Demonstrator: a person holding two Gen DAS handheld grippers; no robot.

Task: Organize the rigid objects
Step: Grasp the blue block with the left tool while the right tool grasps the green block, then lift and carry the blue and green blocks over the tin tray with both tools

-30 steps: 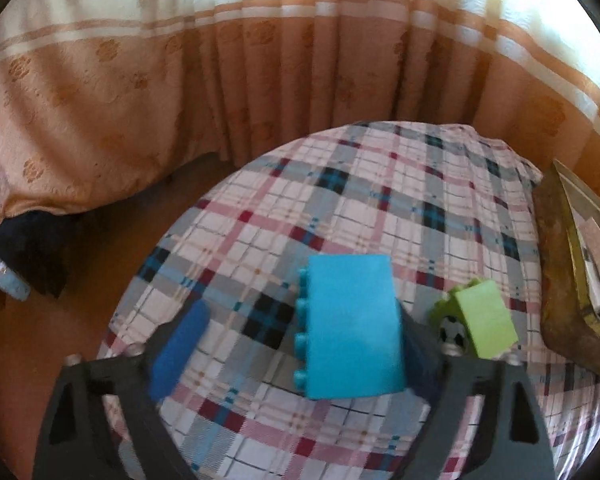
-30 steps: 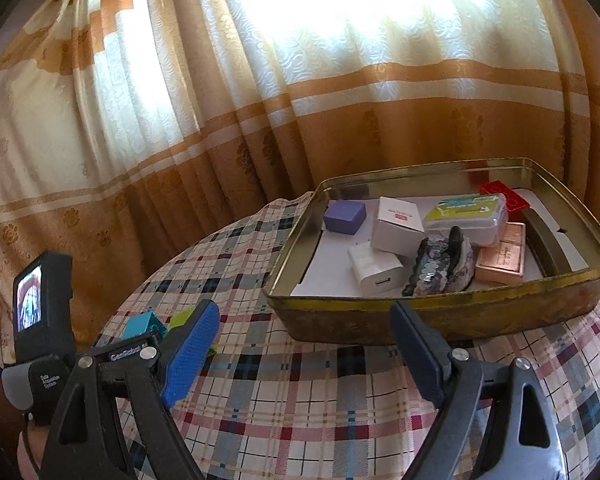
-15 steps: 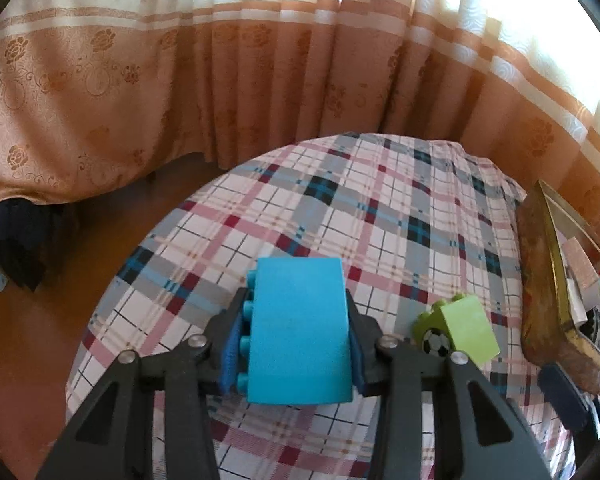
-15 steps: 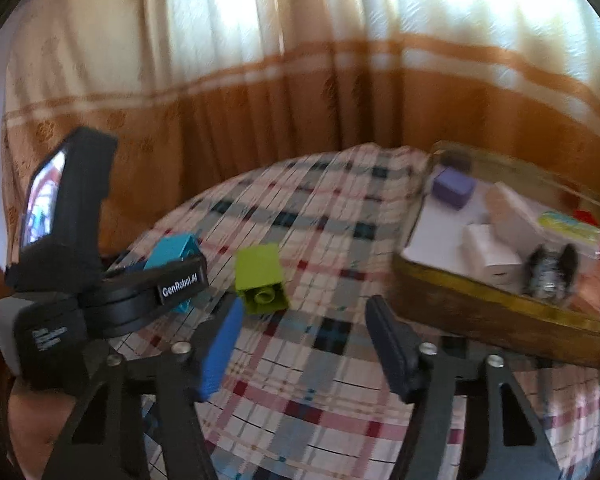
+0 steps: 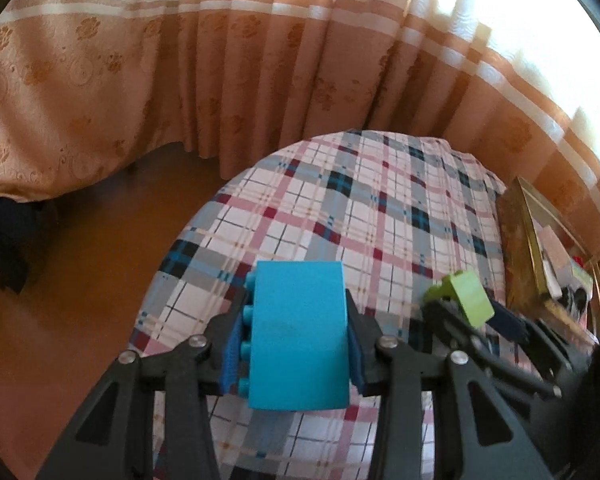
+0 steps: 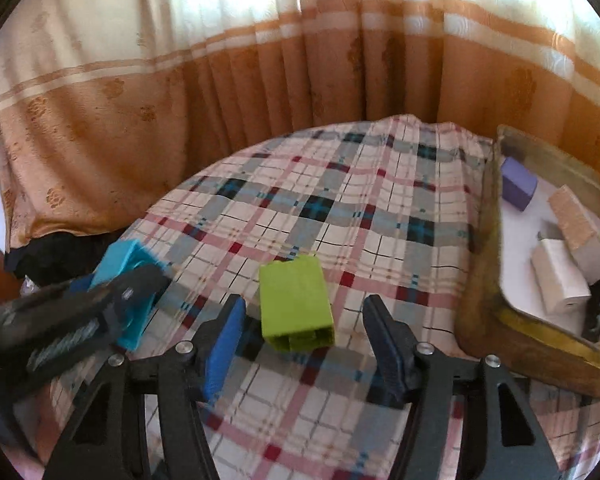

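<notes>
My left gripper [image 5: 296, 344] is shut on a large blue toy brick [image 5: 300, 332] and holds it over the plaid tablecloth; the brick also shows in the right wrist view [image 6: 124, 268], clamped between the left fingers. A green toy brick [image 6: 294, 306] lies on the cloth between the fingers of my open right gripper [image 6: 306, 340], with gaps on both sides. In the left wrist view the green brick [image 5: 466, 298] sits to the right, with the right gripper [image 5: 476, 318] around it.
A brass-coloured tin tray [image 6: 484, 280] stands at the right, holding a purple block [image 6: 518, 184], a white charger [image 6: 560, 280] and several small boxes. The round table's plaid cloth [image 6: 340, 208] drops off at the left to a brown floor [image 5: 80, 300]. Curtains hang behind.
My left gripper closed on the blue brick and lifted it. My right gripper swung left from the tray and came down around the green brick, still open.
</notes>
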